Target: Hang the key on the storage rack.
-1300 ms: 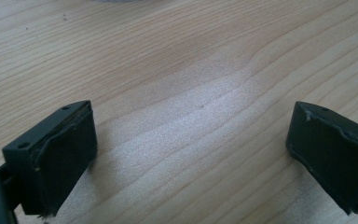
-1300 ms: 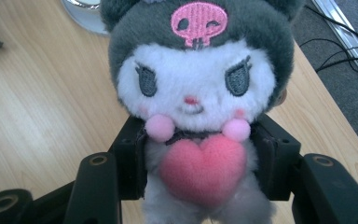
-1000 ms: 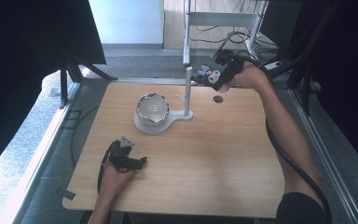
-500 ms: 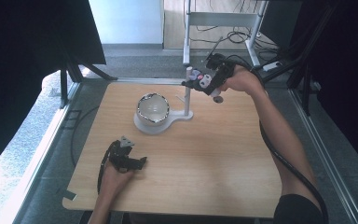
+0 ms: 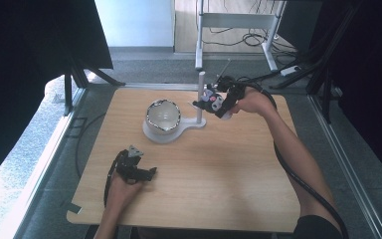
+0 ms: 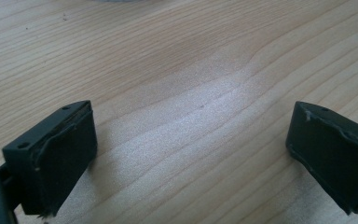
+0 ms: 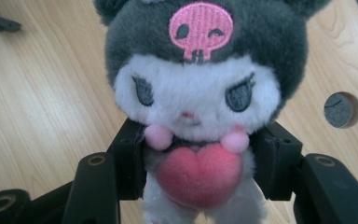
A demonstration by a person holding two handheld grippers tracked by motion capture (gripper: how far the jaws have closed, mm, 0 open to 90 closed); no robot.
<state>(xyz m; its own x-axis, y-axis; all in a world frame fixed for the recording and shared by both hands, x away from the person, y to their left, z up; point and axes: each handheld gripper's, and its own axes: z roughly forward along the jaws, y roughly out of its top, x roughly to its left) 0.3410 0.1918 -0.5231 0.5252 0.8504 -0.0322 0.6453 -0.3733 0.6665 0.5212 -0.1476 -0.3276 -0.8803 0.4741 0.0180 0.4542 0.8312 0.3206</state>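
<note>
Plush toy (image 7: 196, 107) — a small doll with a dark grey hood, a pink skull patch on the forehead, a white face and a pink heart at its chest — sits pinched at the body between the two black fingers (image 7: 129, 158) of the right gripper (image 7: 198, 161). The fingers press into its sides just below two small pink pompoms, closed as far as the soft body allows. In the high view the right gripper (image 5: 218, 102) is held above the far right part of the desk (image 5: 229, 164), just to the right of a white upright post (image 5: 200, 97), with the toy (image 5: 210, 101) facing toward that post. I cannot tell whether the toy touches it.

The post rises from a flat white base (image 5: 171, 133) that also carries a round bowl (image 5: 163, 115) with a dark rim and pale inside, set left of the post. Behind the toy in the right gripper view, a round hole (image 7: 339, 109) shows in the wood.

Near the left front corner, the left gripper (image 5: 138, 172) rests low over the desk in the person's left hand (image 5: 122, 186), well apart from the bowl. Its fingers (image 6: 51, 154) stand wide apart — bare wood grain lies between them, and they hold nothing.
</note>
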